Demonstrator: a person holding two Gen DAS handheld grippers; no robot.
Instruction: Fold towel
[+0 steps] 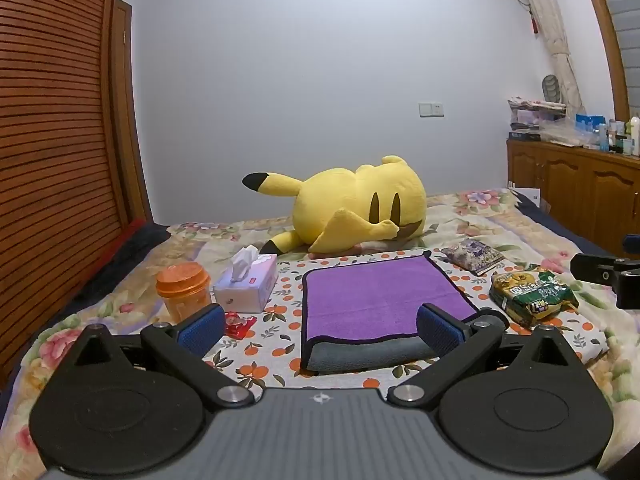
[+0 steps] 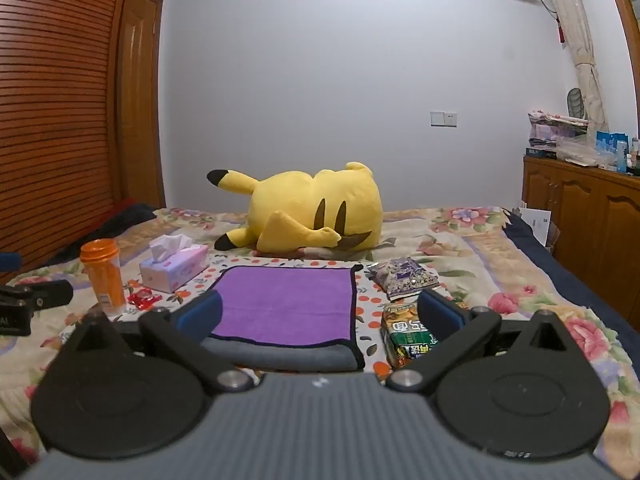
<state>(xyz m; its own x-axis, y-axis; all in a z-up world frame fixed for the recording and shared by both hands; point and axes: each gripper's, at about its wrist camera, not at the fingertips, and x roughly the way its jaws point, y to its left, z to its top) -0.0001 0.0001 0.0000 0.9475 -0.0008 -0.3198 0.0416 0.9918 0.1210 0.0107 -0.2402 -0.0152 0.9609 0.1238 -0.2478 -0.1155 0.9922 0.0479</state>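
A purple towel (image 1: pixel 376 296) with a dark border lies folded on an orange-print cloth on the bed, its grey underside showing along the near fold. It also shows in the right wrist view (image 2: pixel 286 304). My left gripper (image 1: pixel 320 328) is open and empty, held just in front of the towel's near edge, with its right blue pad in front of the towel's near right corner. My right gripper (image 2: pixel 320 316) is open and empty, its left pad in front of the towel's near left corner. The right gripper also shows at the right edge of the left wrist view (image 1: pixel 608 276).
A yellow plush toy (image 1: pixel 352 208) lies behind the towel. Left of it are a tissue box (image 1: pixel 248 288), an orange jar (image 1: pixel 184 292) and a red wrapper (image 1: pixel 238 322). Right of it are a green snack bag (image 1: pixel 532 292) and a purple packet (image 1: pixel 474 256). A wooden cabinet (image 2: pixel 592 220) stands at right.
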